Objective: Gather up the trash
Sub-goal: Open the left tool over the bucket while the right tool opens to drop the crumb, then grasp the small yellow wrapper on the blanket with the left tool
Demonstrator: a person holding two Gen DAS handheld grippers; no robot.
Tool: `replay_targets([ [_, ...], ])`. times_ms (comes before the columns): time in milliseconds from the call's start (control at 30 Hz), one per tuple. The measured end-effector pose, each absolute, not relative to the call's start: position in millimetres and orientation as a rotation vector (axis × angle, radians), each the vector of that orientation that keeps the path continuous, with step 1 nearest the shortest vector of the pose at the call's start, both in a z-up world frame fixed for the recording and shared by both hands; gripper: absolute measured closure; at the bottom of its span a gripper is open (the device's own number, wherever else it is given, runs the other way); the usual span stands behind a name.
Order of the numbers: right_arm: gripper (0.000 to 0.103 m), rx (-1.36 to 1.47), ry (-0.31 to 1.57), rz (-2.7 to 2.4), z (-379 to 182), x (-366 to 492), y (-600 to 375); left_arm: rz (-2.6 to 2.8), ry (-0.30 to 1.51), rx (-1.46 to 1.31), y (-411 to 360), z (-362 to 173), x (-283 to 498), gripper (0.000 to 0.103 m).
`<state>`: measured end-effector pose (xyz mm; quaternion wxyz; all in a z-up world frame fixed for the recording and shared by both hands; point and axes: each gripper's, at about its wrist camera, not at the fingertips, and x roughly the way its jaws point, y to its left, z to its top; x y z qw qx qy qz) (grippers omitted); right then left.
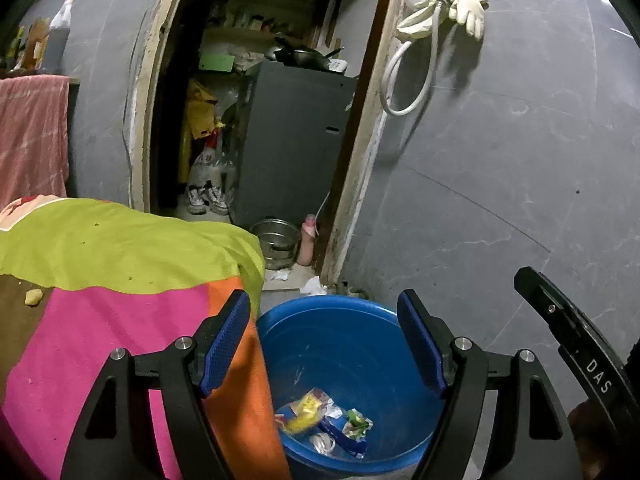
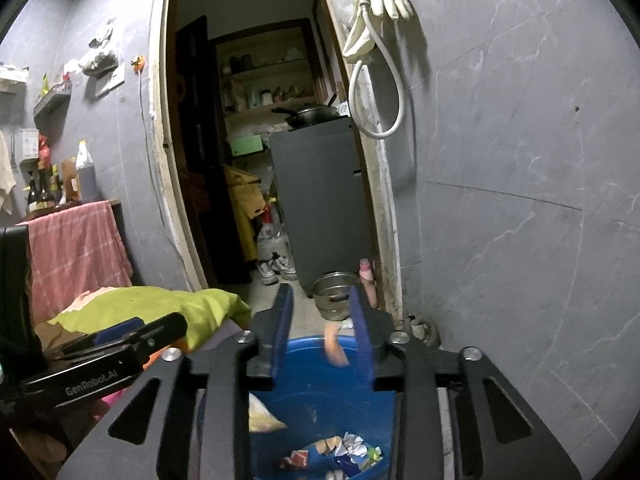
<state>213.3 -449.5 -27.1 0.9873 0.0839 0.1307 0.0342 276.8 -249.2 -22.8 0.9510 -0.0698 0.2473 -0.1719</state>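
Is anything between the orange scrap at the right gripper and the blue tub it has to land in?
Nothing visible. The blurred orange scrap sits between the right gripper fingers, apart from both pads, directly over the open blue tub, which holds only wrappers at the bottom. The left gripper is open and off to the side.

I read "DAS" on the black right gripper [image 1: 576,344] at the left view's right edge, and "GenRobot.AI" on the left gripper [image 2: 116,364] body.

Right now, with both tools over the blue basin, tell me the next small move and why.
Probably swing the left tool toward the yellowish scrap on the colourful cloth. It is open and empty, the right tool has an orange piece blurred between its fingers above the blue basin.
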Motion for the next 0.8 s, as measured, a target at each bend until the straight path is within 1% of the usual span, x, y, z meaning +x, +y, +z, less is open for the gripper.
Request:
replay_targets([
  [67, 0.071, 0.162, 0.261, 0.072, -25, 214, -448, -0.345, 0.505, -0.152, -244, -19, 276, 0.03],
  [100, 0.07, 0.16, 0.26, 0.072, -25, 214, -448, -0.343, 0.505, -0.157, -239, -16, 275, 0.027],
  [133, 0.067, 0.16, 0.258, 0.071, -24, 213, -447, -0.342, 0.503, -0.16, -237, -13, 275, 0.026],
  [167, 0.058, 0.163, 0.251, 0.071, -24, 212, -447, -0.339, 0.498, -0.16, -233, -10, 274, 0.026],
  [200, 0.053, 0.168, 0.242, 0.072, -23, 210, -446, -0.333, 0.494, -0.157, -229, -7, 272, 0.026],
  [233, 0.047, 0.172, 0.236, 0.074, -23, 209, -446, -0.328, 0.49, -0.156, -225, -4, 271, 0.023],
  [267, 0.046, 0.176, 0.227, 0.076, -21, 207, -445, -0.325, 0.489, -0.154, -220, 0, 270, 0.02],
  [300, 0.044, 0.176, 0.224, 0.077, -20, 206, -444, -0.319, 0.488, -0.154, -215, 2, 269, 0.012],
  [333, 0.036, 0.177, 0.218, 0.08, -19, 206, -442, -0.309, 0.483, -0.158, -207, 5, 266, 0.007],
  [367, 0.025, 0.179, 0.21, 0.081, -17, 204, -440, -0.307, 0.477, -0.166, -200, 7, 263, 0.006],
  [433, 0.017, 0.19, 0.179, 0.098, -13, 200, -435, -0.296, 0.468, -0.165, -184, 13, 258, 0.003],
  [500, 0.014, 0.183, 0.169, 0.109, -10, 198, -428, -0.266, 0.47, -0.153, -166, 16, 254, 0.003],
  [533, 0.009, 0.176, 0.162, 0.113, -8, 197, -423, -0.255, 0.473, -0.149, -159, 17, 253, 0.003],
  [567, 0.0, 0.173, 0.153, 0.118, -7, 196, -420, -0.239, 0.475, -0.145, -151, 18, 252, 0.003],
  [800, 0.0, 0.143, 0.112, 0.171, 7, 188, -379, -0.126, 0.498, -0.1, -84, 12, 243, 0.003],
])
